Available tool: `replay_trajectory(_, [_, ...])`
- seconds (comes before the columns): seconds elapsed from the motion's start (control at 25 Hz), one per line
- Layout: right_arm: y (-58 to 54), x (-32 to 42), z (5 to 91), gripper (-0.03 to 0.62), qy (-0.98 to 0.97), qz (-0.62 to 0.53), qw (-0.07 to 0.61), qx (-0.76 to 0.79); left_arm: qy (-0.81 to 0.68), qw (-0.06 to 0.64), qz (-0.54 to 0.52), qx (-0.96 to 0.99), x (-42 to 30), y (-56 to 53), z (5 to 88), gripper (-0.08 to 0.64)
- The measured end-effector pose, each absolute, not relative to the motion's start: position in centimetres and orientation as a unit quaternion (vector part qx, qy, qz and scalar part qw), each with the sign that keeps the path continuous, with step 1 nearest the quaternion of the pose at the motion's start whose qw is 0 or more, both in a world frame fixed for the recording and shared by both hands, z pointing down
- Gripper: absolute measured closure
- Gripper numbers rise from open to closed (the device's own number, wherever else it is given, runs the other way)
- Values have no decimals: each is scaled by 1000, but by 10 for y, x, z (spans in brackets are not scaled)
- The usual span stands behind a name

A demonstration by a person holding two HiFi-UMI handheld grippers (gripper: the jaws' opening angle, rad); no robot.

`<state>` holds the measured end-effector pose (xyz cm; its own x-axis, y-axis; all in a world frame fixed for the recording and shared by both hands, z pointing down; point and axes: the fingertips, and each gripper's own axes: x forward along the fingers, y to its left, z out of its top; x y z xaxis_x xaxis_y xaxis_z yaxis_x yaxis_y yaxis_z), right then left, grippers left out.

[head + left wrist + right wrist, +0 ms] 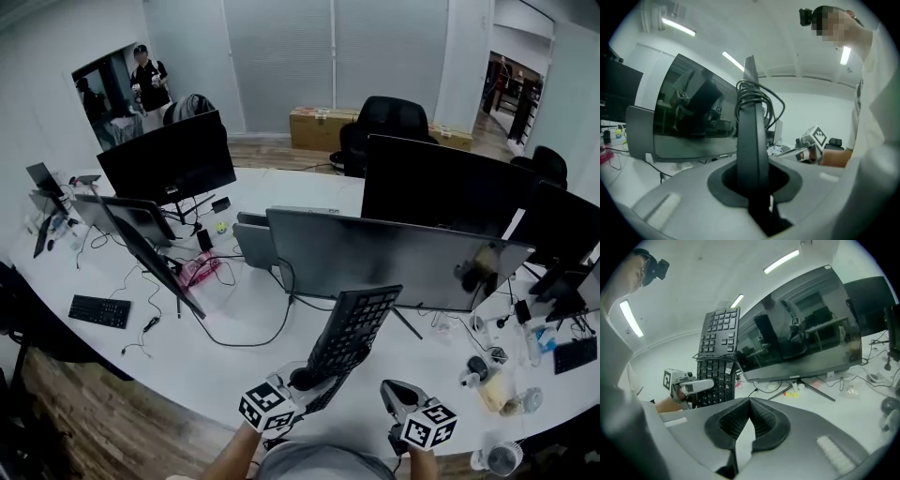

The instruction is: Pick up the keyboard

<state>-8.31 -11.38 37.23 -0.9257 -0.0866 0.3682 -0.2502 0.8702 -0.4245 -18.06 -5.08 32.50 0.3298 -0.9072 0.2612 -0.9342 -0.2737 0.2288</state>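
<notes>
Left gripper: closed on the lower end of the keyboard, fingers pressed against both of its faces; in the left gripper view, keyboard seen edge-on, filling the gap between the jaws.
Keyboard: black, lifted clear of the desk, standing steeply on end with the key side turned toward the right gripper; top end up in front of the lower edge of the nearest monitor.
Cable: black, wound in loops around the upper part of the keyboard.
Right gripper: low over the near edge of the desk, just right of the left gripper and apart from the keyboard; jaws brought together, ribbed pads meeting at the tips, nothing between them.
Nearest monitor: wide, dark screen, on a stand with thin spread legs, directly behind the raised keyboard.
Other monitors: one at the far left, one at the far right, all dark.
Second keyboard: small, black, flat on the desk at the left, well apart from both grippers.
Desk: white, curved, strewn with cables and small items, more crowded at the right end.
Background: black office chair and a cardboard box beyond the desk; a person standing in a doorway at the far left.
</notes>
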Motion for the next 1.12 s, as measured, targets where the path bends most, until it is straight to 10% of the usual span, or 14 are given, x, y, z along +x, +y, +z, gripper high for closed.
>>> replay_trajectory(1.12, [-140,-61,306,591,-970,147,124,147,-705,77,-11,705,-237,-33,275,560])
